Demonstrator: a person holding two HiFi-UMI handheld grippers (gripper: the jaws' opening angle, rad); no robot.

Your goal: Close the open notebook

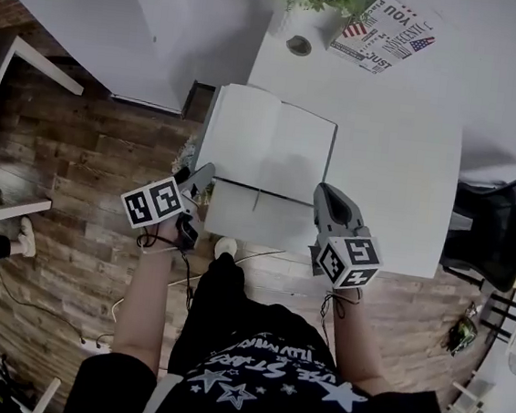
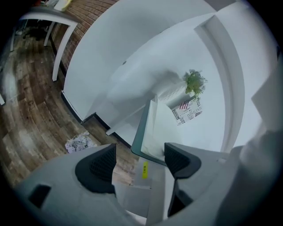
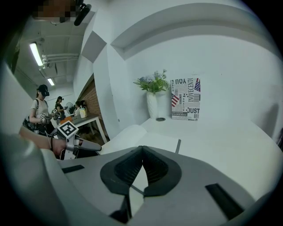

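approach: left gripper (image 1: 202,180) jaws released at open notebook (image 1: 269,143) lower-left corner; right gripper (image 1: 327,199) jaws clenched, empty; next, grasp cover.

- The open notebook (image 1: 269,147) takes up the near left part of the desk (image 1: 402,143).
- To the notebook's right, a wide bare strip of desk runs to the right edge.
- Behind the notebook there is a bare band. Past it, a vase of flowers (image 1: 307,4), a small round thing (image 1: 299,45) and a printed card (image 1: 383,33) line the far edge.
- A white panel (image 1: 166,35) stands near the desk's left side, with only a narrow gap of wooden floor (image 1: 88,165) between them.
- A black chair (image 1: 489,230) sits off the right edge, apart from the desk.
- The left claw (image 1: 199,178), jaws apart, is at the notebook's near left corner. The right claw (image 1: 325,197), jaws together, is at its near right corner.
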